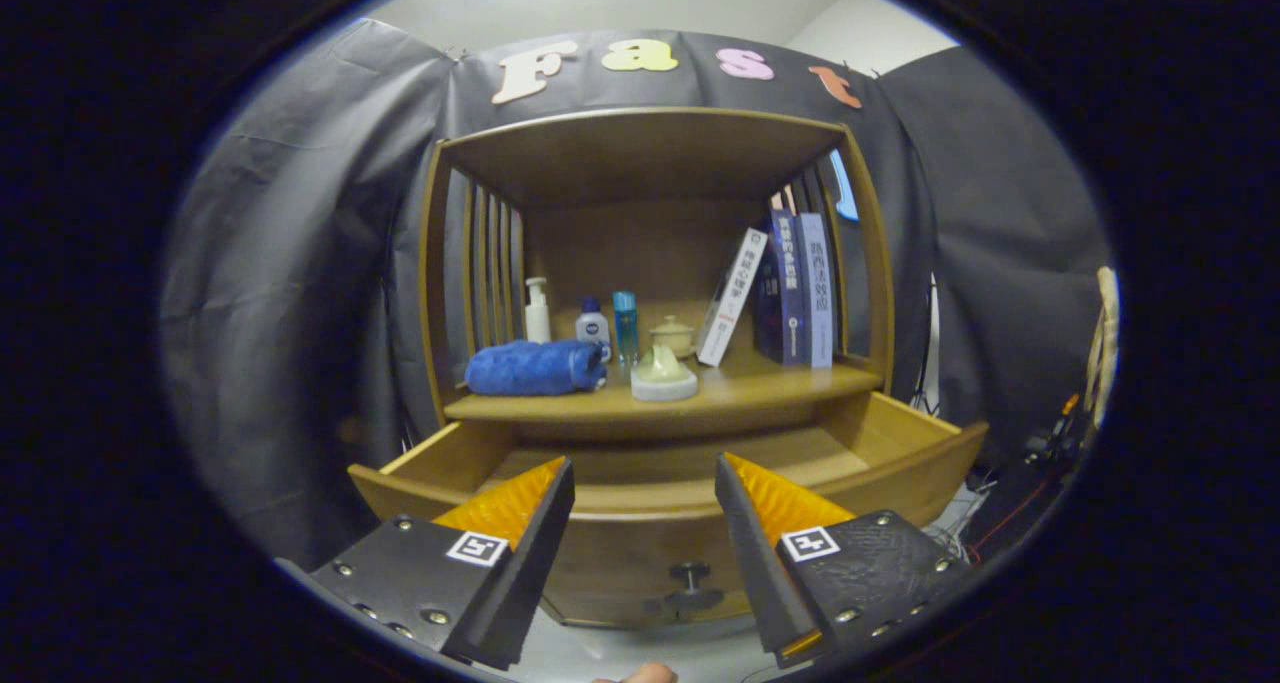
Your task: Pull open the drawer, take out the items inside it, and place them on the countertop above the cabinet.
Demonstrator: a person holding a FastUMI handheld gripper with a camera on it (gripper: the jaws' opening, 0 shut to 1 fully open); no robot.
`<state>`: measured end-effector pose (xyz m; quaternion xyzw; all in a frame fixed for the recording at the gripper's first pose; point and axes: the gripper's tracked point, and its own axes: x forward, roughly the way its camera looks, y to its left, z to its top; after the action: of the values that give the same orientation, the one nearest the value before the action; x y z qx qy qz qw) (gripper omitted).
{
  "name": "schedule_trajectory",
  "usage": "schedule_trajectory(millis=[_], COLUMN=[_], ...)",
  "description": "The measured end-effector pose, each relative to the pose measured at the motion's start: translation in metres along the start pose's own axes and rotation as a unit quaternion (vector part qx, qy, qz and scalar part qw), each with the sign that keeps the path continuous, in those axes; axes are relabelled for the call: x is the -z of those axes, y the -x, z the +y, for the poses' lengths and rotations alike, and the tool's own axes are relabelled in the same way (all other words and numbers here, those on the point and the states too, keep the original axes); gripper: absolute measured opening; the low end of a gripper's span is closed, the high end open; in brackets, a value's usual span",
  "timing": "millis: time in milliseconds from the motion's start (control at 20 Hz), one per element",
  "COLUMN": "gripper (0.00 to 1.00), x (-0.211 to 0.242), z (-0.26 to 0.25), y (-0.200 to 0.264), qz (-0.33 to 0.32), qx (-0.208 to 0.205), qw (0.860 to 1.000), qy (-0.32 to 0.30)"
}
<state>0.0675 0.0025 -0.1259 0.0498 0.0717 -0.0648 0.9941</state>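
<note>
The tool is hanging spread and empty in front of the pulled-out drawer, whose long front edge is running left to right just beyond its tips. The knob is sitting below, between them. The visible drawer floor is looking bare. The towel and dish are resting farther on the counter, leaving open room right of the dish

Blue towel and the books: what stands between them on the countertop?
In the gripper view, between the blue towel and the books: three bottles, a lidded jar, a pale round dish.
</note>
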Motion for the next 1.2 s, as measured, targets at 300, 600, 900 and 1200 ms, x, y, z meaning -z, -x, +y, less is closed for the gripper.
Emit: schedule_trajectory(millis=[300, 600, 900, 1200], gripper=[0.85, 0.87, 0.88, 0.89], x=[0.037, 0.057, 0.047, 0.05], z=[-0.011, -0.023, -0.024, -0.027], y=[-0.01, -0.008, -0.018, -0.029], qz=[0.034, 0.053, 0.035, 0.045], qx=[0.009, 0.006, 0.002, -0.006], qw=[0.999, 0.998, 0.999, 0.999], qy=[-0.016, -0.024, -0.031, -0.03])
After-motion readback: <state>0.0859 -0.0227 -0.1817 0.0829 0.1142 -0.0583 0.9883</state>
